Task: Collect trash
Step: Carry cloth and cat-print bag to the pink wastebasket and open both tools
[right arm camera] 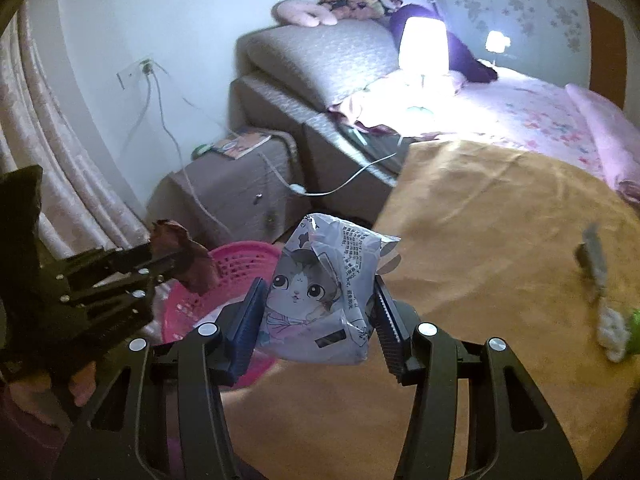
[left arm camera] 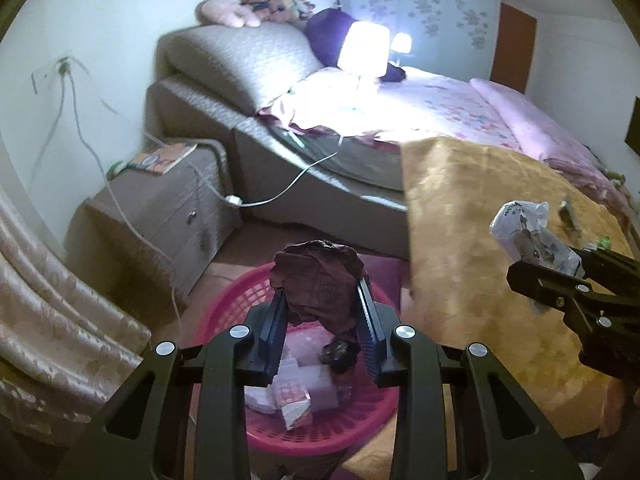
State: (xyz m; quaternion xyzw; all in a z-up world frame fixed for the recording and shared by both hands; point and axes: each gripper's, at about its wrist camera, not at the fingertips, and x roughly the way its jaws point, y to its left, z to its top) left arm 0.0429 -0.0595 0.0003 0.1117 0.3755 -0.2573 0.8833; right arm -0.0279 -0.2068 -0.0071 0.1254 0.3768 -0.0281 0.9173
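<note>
My left gripper [left arm camera: 322, 298] is shut on a crumpled dark red wrapper [left arm camera: 320, 280] and holds it right above the pink mesh basket [left arm camera: 224, 304] on the floor. The basket holds several pieces of trash, among them a small carton [left arm camera: 294, 406]. My right gripper [right arm camera: 318, 292] is shut on a white packet with a cartoon cat [right arm camera: 320, 292], over the edge of the tan blanket [right arm camera: 480, 240] and just right of the basket [right arm camera: 244, 256]. In the left wrist view the right gripper [left arm camera: 560, 276] and its packet [left arm camera: 524, 228] show at the right edge.
The bed carries the tan blanket [left arm camera: 480, 216], a lit lamp [left arm camera: 364, 52] and pink bedding. A grey strip and a white-green bundle [right arm camera: 612, 332] lie on the blanket at right. A bedside cabinet [left arm camera: 168, 208] with cables stands left of the bed; a curtain [left arm camera: 52, 296] hangs at far left.
</note>
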